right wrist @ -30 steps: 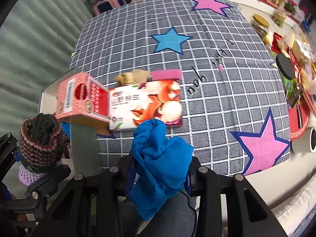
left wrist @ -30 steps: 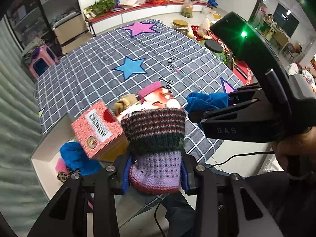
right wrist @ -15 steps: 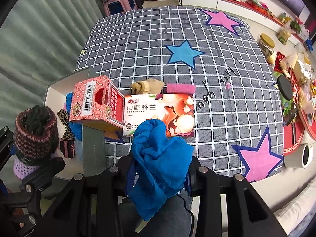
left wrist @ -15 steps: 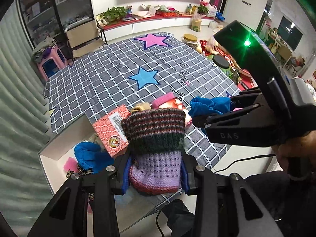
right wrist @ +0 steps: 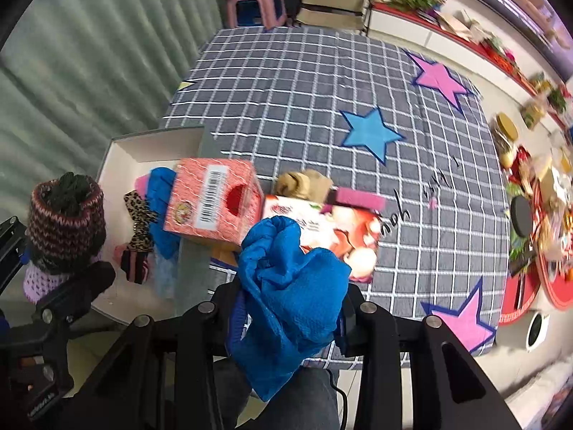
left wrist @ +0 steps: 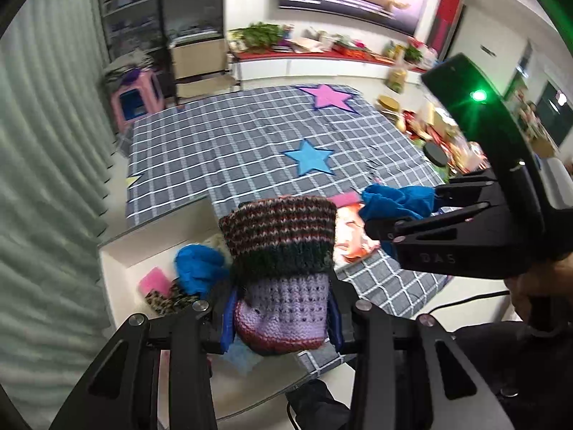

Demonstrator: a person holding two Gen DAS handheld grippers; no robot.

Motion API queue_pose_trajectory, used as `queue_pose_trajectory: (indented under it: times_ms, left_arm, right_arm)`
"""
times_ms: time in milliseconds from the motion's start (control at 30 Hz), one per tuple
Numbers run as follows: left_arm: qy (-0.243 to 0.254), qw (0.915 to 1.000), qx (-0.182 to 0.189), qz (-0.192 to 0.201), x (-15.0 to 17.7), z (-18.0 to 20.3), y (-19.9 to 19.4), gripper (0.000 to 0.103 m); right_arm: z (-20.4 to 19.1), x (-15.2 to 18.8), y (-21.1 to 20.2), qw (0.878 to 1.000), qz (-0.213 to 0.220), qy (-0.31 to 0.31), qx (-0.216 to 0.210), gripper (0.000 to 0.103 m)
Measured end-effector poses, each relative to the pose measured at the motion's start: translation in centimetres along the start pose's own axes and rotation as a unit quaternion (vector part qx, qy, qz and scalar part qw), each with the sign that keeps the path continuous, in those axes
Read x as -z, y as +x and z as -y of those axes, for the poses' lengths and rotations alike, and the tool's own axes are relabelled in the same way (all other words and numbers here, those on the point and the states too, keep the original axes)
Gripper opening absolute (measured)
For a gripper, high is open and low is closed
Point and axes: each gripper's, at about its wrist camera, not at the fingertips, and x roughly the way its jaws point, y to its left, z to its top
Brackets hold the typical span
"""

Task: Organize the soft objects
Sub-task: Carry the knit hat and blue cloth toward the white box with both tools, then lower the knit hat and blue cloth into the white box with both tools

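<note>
Two tools, one item each: left tool (left wrist: 283, 313) clamped on a striped knit hat (left wrist: 281, 247) with lilac band, above the white box (right wrist: 121, 150); right tool (right wrist: 292, 308) clamped on a crumpled blue cloth (right wrist: 290, 297) over the surface (right wrist: 304, 82).

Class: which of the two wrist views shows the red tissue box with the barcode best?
The right wrist view: the red tissue box shows whole, barcode and round opening facing the camera, beside the white storage box. In the left wrist view, the knitted hat in the left tool hides it.
</note>
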Motion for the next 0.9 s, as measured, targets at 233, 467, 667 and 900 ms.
queue_pose_trajectory:
  times_ms: [233, 467, 667, 900]
  left_arm:
    - [-0.077, 0.996, -0.046, -0.009, 2.1, -3.7, -0.6, 0.043]
    - [-0.136, 0.9844, -0.105, -0.039, 5.3, -7.2, 0.2, 0.043]
    - [-0.167, 0.9747, -0.133, -0.065, 7.6, -8.7, 1.2, 0.043]
    - [-0.18, 0.9691, -0.147, -0.083, 8.9, -9.3, 2.0, 0.043]
  right_arm:
    - [-3.2, -1.2, 0.0, 0.999, 0.003, -0.046, -0.013, 0.04]
    - [-7.2, -2.3, 0.3, 0.993, 0.002, -0.109, -0.036, 0.04]
    - [-11.1, -2.2, 1.3, 0.984, -0.012, -0.167, -0.057, 0.04]
    - [-14.0, -1.7, 2.9, 0.976, -0.036, -0.202, -0.073, 0.04]
